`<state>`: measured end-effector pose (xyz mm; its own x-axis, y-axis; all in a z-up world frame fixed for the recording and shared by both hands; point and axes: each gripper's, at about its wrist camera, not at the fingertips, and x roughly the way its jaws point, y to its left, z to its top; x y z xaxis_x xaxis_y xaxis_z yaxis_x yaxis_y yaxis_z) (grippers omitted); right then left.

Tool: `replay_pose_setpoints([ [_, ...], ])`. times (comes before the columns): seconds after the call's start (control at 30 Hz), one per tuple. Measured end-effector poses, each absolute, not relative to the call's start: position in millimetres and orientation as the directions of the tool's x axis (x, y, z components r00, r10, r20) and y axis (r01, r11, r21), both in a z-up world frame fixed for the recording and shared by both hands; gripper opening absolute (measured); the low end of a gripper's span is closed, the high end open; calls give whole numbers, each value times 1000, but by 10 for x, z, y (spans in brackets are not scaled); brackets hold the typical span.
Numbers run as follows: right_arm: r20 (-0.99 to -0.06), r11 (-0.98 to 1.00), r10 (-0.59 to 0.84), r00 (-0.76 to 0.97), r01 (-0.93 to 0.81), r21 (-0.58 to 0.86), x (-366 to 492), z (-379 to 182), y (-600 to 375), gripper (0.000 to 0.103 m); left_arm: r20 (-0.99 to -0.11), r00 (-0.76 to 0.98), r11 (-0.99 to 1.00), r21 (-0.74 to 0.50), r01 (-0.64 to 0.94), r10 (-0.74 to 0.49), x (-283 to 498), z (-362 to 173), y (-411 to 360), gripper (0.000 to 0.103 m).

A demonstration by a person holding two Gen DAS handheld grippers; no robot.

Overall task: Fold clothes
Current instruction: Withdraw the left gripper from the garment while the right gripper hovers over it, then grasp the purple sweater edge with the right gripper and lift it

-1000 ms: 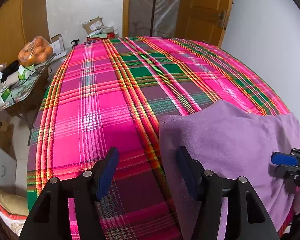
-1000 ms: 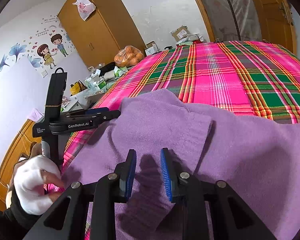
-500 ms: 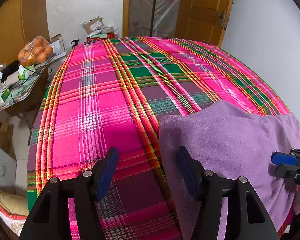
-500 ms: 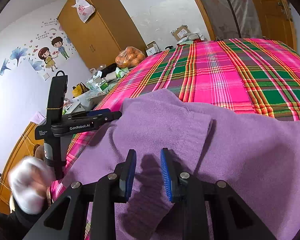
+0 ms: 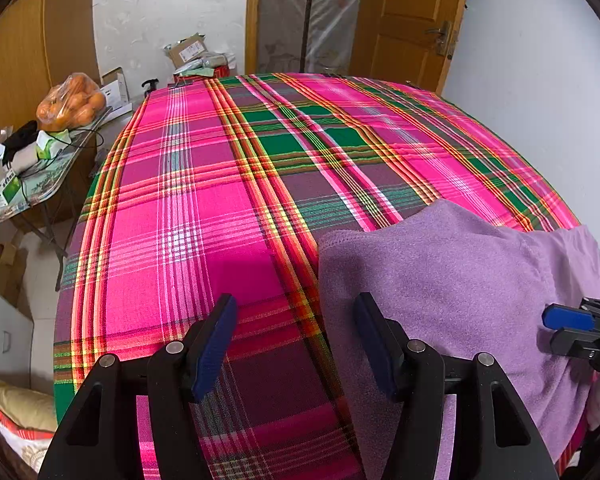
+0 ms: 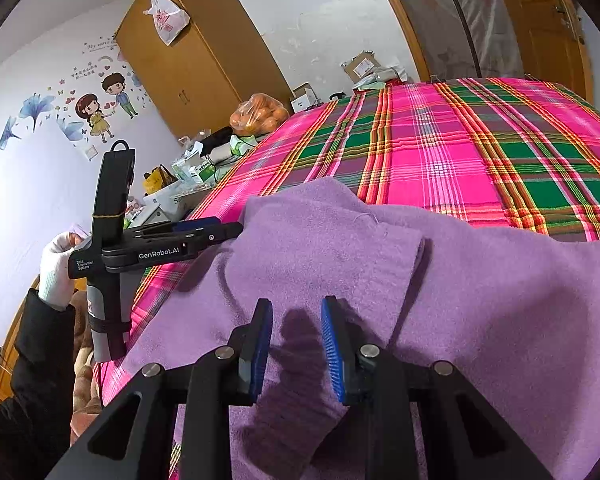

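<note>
Plainly, the sweater (image 5: pixel 440 280) lies at the bed's (image 5: pixel 204 208) near right corner. Left claw (image 5: pixel 294 344) gapes empty over its left edge; right claw (image 6: pixel 296 354) stands half-open around a raised fold, not visibly pinching. A shallow bite could slip, dragging fabric askew.

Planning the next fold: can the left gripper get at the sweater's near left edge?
Probably yes. The left gripper stands open, the purple sweater edge lies between its fingers, and nothing covers it on the plaid bedspread.

Home bedroom: plaid bedspread (image 5: pixel 204 216) covering a bed, wooden wardrobe (image 6: pixel 188 60) standing by, cartoon wall stickers (image 6: pixel 100 108) showing.
</note>
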<state>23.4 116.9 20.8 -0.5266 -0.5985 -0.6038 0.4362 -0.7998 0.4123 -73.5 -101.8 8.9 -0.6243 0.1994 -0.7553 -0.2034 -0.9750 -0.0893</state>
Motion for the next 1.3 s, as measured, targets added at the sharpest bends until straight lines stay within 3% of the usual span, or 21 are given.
replay_pose_setpoints([
  [0.57, -596, -797, -603, -530, 435, 420, 248, 206, 1186, 26, -756, -624, -975, -87, -203, 198, -727, 89, -1025, 63],
  [0.7, -597, -823, -567, -567, 421, 382, 295, 254, 1246, 21, -757, -625, -976, -78, -204, 191, -730, 88, -1013, 63],
  [1.0, -559, -857, -514, -651, 367, 361, 399, 402, 1545, 23, -757, -627, -978, -72, -198, 183, -756, 95, -991, 65],
  [1.3, -622, -846, -521, -584, 452, 284, 643, 242, 1359, 26, -636, -708, -945, -116, -305, 306, -95, 426, -712, 65],
])
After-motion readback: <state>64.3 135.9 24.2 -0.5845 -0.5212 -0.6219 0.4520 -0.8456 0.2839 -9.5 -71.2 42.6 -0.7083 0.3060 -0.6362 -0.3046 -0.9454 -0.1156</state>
